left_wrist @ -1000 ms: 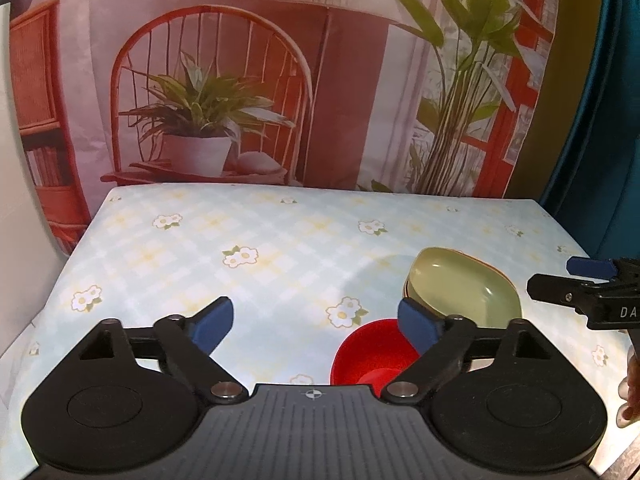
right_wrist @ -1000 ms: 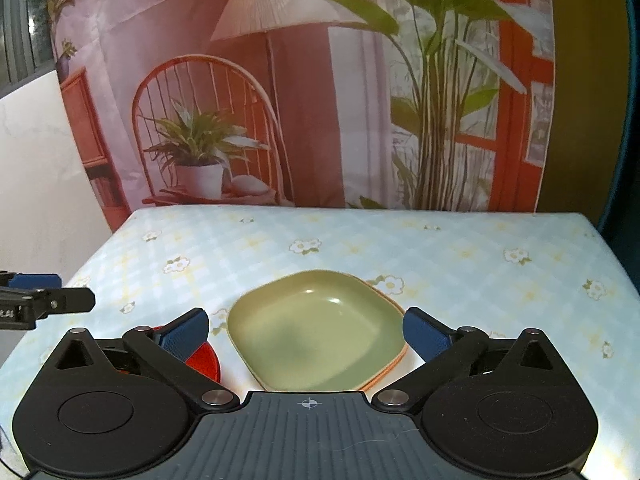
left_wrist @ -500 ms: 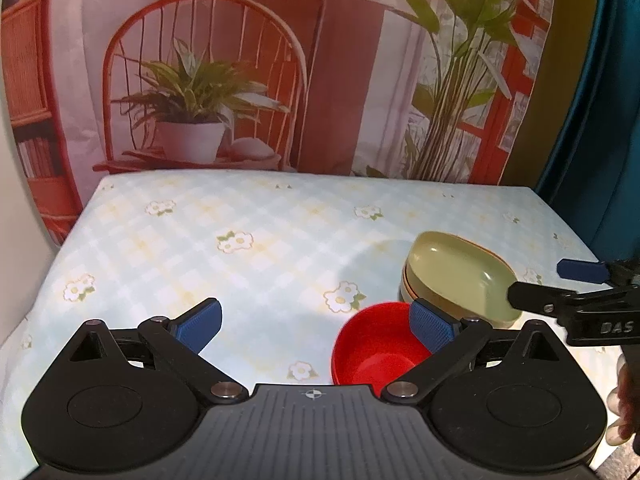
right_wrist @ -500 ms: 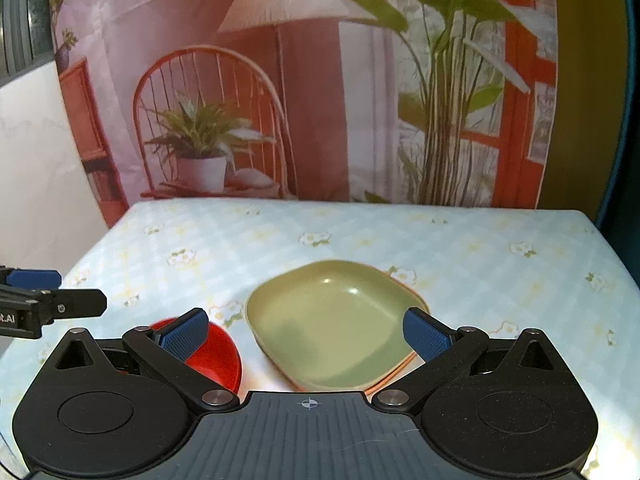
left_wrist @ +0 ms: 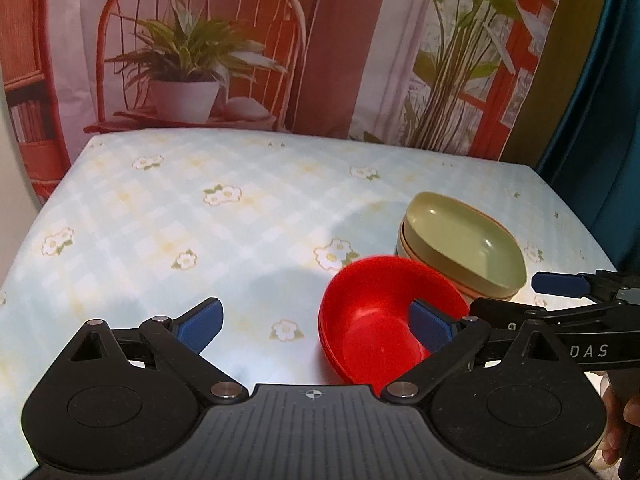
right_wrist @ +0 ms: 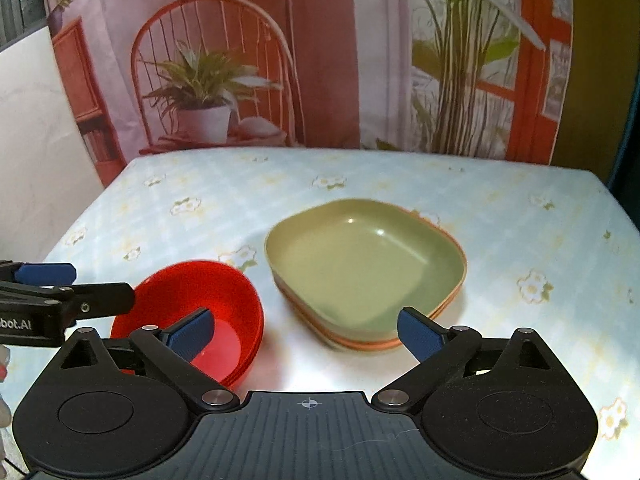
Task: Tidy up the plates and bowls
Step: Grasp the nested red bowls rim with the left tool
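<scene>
A stack of red bowls point(left_wrist: 372, 328) point(right_wrist: 208, 312) sits on the flowered tablecloth near the front edge. Just right of it is a stack of square plates with a green one point(left_wrist: 464, 240) point(right_wrist: 364, 264) on top. My left gripper point(left_wrist: 316, 324) is open and empty above the cloth; its right finger is in front of the red bowls. My right gripper point(right_wrist: 308, 332) is open and empty, hovering in front of the gap between bowls and plates. Each gripper shows at the edge of the other's view.
The table point(left_wrist: 200, 216) is covered by a pale blue checked cloth with flowers. A printed backdrop point(right_wrist: 280, 60) of a chair and plants hangs behind it. A white wall point(right_wrist: 36, 120) is at the left and a dark blue curtain point(left_wrist: 608, 80) at the right.
Both grippers have pulled back and risen, so the red bowls and green plates show more fully. Both stay open. The bowls and plates have not moved.
</scene>
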The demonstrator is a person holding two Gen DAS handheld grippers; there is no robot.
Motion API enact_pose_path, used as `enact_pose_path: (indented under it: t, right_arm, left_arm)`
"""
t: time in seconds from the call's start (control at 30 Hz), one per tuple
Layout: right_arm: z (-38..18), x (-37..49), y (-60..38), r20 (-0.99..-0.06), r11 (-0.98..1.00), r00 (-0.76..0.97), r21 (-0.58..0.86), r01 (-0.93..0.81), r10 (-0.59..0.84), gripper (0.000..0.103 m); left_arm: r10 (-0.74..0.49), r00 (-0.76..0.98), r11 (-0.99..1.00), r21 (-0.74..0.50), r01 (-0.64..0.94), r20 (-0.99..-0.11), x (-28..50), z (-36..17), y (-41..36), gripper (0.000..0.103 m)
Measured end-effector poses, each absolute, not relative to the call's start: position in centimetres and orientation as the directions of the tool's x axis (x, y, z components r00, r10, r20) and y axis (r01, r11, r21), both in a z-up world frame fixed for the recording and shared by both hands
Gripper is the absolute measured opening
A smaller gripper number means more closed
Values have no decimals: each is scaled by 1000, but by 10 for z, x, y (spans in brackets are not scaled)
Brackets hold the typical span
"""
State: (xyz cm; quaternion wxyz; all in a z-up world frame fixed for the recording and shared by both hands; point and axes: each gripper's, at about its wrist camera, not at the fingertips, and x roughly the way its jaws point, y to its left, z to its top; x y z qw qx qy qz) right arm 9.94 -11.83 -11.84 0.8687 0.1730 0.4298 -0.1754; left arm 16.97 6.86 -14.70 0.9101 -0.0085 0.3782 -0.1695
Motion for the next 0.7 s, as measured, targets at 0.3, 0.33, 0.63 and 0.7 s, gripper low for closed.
enact_pose_path:
  t: [0.3, 0.33, 0.63, 0.7]
  right_arm:
    - [-128, 102, -113, -829, 879, 545, 164, 448, -123, 87]
    - [-129, 103, -112, -831, 879, 544, 167, 447, -119, 86]
    - [-135, 106, -109, -839, 877, 537, 188, 443, -91, 80]
    - [-137, 107, -109, -840, 875, 537, 201, 440, -77, 77]
  left_arm:
    - [-327, 636, 940, -168, 299, -699, 172, -157, 73, 87]
    - [-333, 632, 937, -175, 301, -699, 172, -157, 73, 84]
    - [-387, 592, 919, -244, 309, -707, 175, -172, 77, 60]
    - [-396, 584, 915, -256, 311, -708, 175, -174, 77, 55]
